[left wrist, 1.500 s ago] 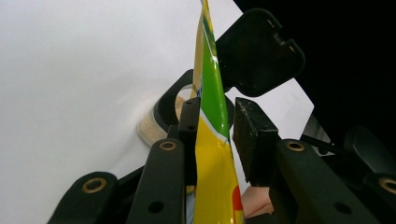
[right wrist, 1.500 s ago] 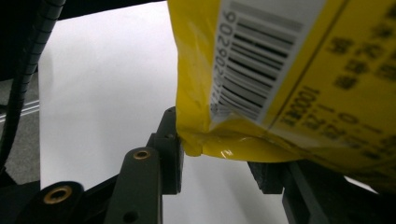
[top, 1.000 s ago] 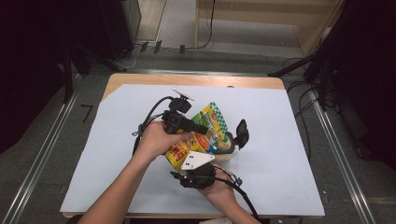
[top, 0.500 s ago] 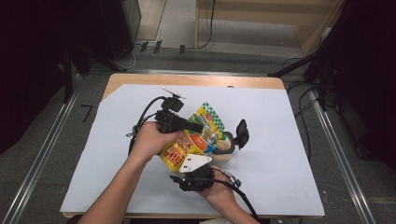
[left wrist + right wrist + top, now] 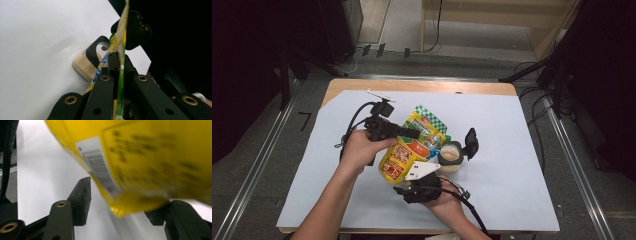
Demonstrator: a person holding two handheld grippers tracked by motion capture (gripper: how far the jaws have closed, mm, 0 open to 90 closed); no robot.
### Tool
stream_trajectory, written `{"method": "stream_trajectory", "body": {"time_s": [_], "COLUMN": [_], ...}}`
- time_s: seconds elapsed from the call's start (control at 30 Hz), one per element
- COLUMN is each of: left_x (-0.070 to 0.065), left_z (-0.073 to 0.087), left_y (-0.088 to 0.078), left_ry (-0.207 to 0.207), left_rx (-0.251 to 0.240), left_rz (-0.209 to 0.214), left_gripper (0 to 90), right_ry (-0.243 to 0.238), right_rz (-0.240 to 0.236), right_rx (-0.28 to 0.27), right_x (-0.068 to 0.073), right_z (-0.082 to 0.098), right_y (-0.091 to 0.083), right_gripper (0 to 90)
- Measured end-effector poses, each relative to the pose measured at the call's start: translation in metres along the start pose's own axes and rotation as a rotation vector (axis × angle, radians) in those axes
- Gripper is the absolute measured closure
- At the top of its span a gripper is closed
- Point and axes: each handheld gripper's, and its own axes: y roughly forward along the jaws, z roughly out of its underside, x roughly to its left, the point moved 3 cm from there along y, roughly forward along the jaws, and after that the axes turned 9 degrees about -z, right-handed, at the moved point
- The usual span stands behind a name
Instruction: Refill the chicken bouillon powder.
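We work on a white sheet (image 5: 522, 150) over a wooden table (image 5: 422, 86) — dark room around. At frame centre, the left gripper (image 5: 412, 133) is clenched on the yellow pouch (image 5: 404, 152); its print is unreadable, a barcode shows. The right gripper (image 5: 120, 205) has just been opening, jaws clear of the pouch. A jar (image 5: 450, 156) sits just right — open sheet beyond.

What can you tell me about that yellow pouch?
The pouch is a glossy yellow-and-green plastic packet with a checked top, red print and a barcode on its back. It is held off the white sheet, beside an open jar. The left hand-held gripper pinches its edge; the right hand-held gripper, jaws just opening, sits around its bottom corner.
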Motion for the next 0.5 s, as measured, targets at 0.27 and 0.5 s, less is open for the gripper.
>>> {"method": "stream_trajectory", "body": {"time_s": [0.27,0.5], "left_x": [0.01,0.024], "left_z": [0.001,0.001], "left_y": [-0.022,-0.04], "left_ry": [-0.018,-0.035], "left_rx": [-0.069,-0.139], "left_rz": [-0.018,-0.057], "left_gripper": [90.0,90.0], "right_ry": [0.024,0.048], "right_rz": [0.004,0.011], "right_rx": [-0.031,-0.042], "right_x": [-0.006,-0.013], "right_z": [-0.003,-0.006], "right_y": [-0.005,-0.009], "right_gripper": [45.9,45.9]}}
